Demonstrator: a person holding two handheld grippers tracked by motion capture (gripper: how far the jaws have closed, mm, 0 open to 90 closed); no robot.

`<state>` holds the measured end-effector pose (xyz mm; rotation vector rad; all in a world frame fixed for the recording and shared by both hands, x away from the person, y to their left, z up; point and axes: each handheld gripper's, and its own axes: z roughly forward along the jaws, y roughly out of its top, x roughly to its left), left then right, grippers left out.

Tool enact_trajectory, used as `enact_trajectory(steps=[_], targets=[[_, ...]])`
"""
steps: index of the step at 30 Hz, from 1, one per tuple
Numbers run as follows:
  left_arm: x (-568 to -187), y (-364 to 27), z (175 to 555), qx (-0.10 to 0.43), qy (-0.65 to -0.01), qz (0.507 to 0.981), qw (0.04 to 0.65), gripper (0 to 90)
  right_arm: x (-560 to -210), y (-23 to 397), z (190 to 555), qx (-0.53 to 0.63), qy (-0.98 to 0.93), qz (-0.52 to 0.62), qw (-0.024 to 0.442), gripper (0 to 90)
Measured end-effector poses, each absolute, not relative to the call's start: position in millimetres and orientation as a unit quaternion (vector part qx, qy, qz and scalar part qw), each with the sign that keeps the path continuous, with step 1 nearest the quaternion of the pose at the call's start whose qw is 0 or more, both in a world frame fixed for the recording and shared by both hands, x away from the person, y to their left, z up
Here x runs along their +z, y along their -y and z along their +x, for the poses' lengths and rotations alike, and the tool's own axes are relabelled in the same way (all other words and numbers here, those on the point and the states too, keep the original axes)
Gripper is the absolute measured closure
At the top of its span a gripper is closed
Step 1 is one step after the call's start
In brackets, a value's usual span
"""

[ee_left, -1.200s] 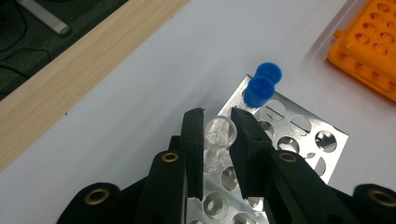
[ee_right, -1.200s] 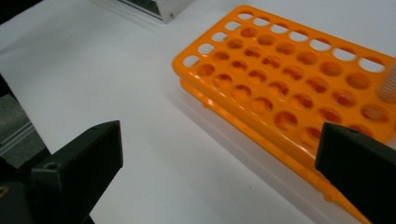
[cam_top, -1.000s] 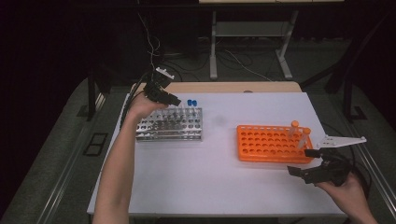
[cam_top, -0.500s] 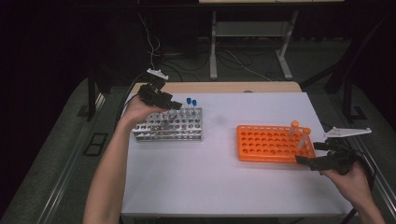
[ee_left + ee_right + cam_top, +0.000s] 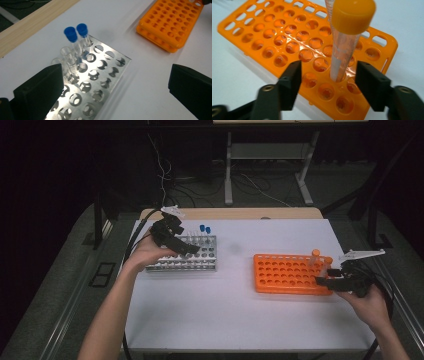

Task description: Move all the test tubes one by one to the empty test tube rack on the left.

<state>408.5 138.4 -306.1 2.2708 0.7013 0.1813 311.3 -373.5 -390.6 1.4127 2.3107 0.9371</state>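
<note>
My left gripper (image 5: 190,249) (image 5: 115,82) hovers over the left part of the metal tube rack (image 5: 182,265) (image 5: 120,62). Its jaws have just been opening and stand wide apart with nothing between them. Two blue-capped tubes (image 5: 205,229) (image 5: 76,32) and some uncapped clear tubes (image 5: 67,53) stand at the rack's far edge. My right gripper (image 5: 324,280) (image 5: 329,68) is at the right end of the orange rack (image 5: 285,272) (image 5: 262,37). Its jaws have just been closing on either side of an orange-capped tube (image 5: 328,261) (image 5: 347,30) standing in a hole, with gaps on both sides.
A second orange-capped tube (image 5: 315,254) stands in the orange rack's far right corner. The white table (image 5: 230,310) has bare room between the racks and along its front. A wooden strip (image 5: 235,213) runs along the far edge.
The left gripper's jaws have spread wide and the hand has drawn back a little over the metal rack. The right gripper has moved up to the orange rack, jaws narrowing around the tube.
</note>
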Motion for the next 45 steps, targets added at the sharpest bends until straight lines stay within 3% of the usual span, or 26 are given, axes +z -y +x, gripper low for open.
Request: enact_trajectory(steps=[13, 28, 45], targets=[[-306, -121, 389, 0.071, -0.239, 0.893, 0.376, 0.0, -396, 374, 322, 0.314, -0.795, 0.496, 0.154, 72.9], [-307, -111, 384, 0.062, -0.223, 0.899, 0.371, 0.0, -360, 362, 314, 0.327, -0.809, 0.455, 0.175, 73.6], [-296, -94, 371, 0.048, -0.181, 0.909, 0.372, 0.0, -329, 260, 314, 0.349, -0.867, 0.334, 0.126, 73.6]])
